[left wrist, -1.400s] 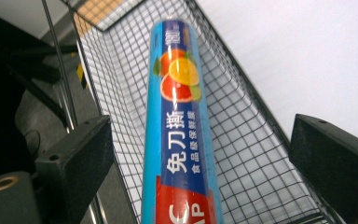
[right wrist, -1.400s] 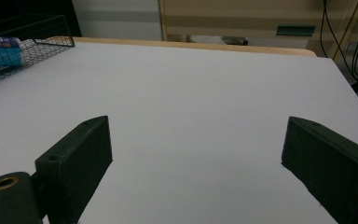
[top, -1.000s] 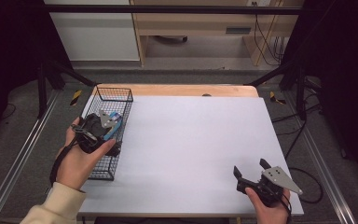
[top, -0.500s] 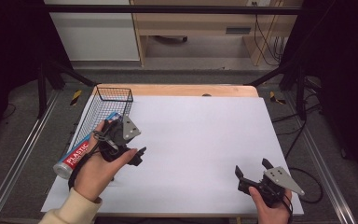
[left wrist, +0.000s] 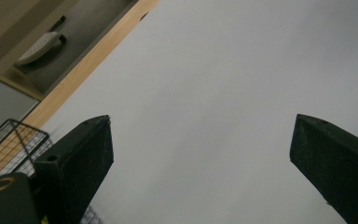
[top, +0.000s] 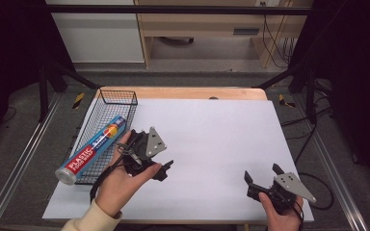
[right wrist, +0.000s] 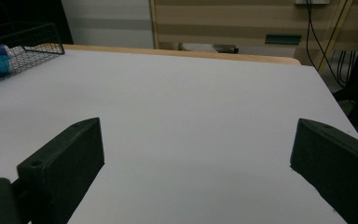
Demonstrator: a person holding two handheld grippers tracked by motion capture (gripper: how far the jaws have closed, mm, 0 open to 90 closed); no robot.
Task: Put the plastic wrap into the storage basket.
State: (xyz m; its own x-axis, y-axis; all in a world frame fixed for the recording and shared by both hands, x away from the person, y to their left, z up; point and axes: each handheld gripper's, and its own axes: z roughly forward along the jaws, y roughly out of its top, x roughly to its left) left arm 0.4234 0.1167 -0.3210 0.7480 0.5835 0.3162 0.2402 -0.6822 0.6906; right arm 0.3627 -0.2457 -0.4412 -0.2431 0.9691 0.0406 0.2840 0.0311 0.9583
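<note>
— Since the roll has that glossy printed wrapper, what is it lying in?

— The plastic food wrap roll [top: 92, 150], a long cylinder with a red and blue label and a silvery end cap, lies slantwise in the wire basket [top: 117, 96] at the counter's left edge. The basket is thin black mesh, oblong and open-topped, and the roll's near end pokes out past its near rim.

— And the counter itself?

— The counter [top: 212, 134] is covered by a smooth, matt white sheet, with a strip of pale wood showing along the far edge. Nothing lies between the two tools.

— The tools?

— The left tool [top: 163, 171], black with a grey three-cornered plate on top, is just right of the basket, over the white sheet near the near-left corner. Its jaws stand wide apart with nothing between them. The right tool [top: 261, 177] sits by the near-right corner, jaws equally spread and empty, pointing towards the far edge.
</note>
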